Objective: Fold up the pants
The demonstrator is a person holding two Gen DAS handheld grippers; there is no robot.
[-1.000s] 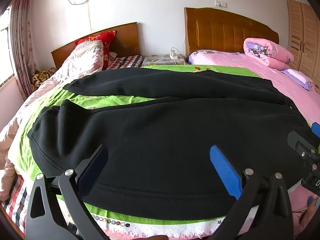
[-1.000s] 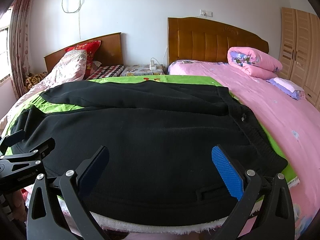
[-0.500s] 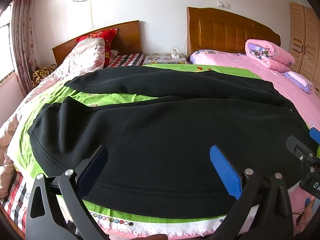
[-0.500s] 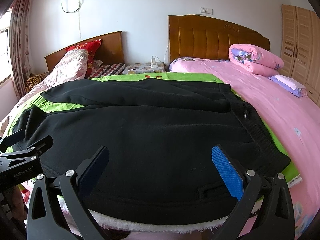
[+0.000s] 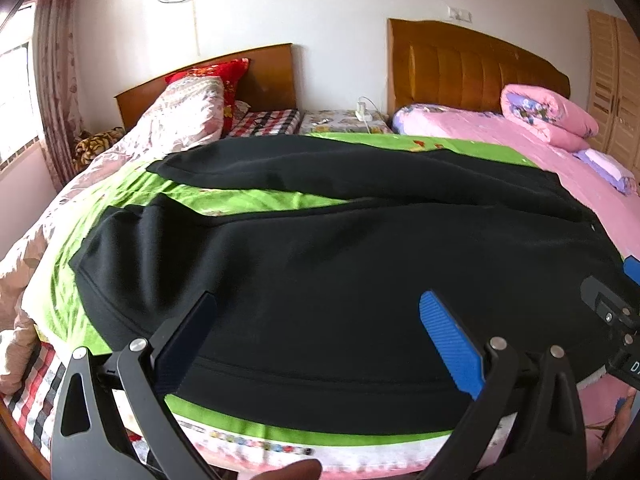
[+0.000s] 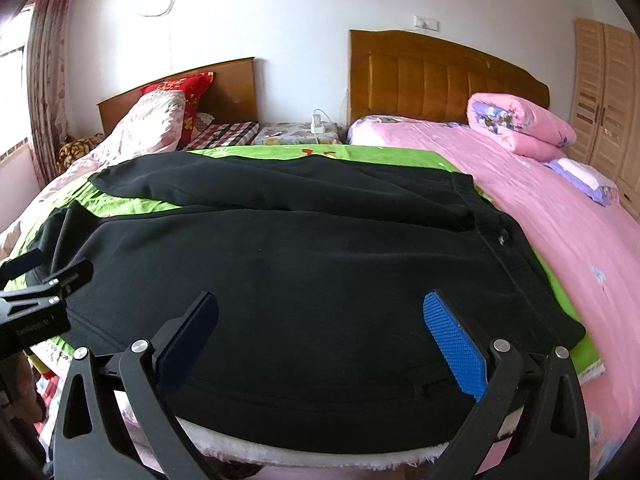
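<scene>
A: What has shifted in the last second?

B: Little. The left gripper [image 5: 316,336] and right gripper [image 6: 320,332] have both stayed wide open and empty, poised above the near edge of the pants [image 5: 340,272]. The views have crept slightly, nothing more.

A: And the pants?

B: Unmoved. They lie flat across the green sheet [image 5: 224,200] on the bed [image 6: 560,232], waistband to the right, both legs running left with green showing between them.

A: So no fold begun?

B: I judge not. Both grippers seem to be lining up on the near leg's edge, likely to lift it over the far leg.
</scene>
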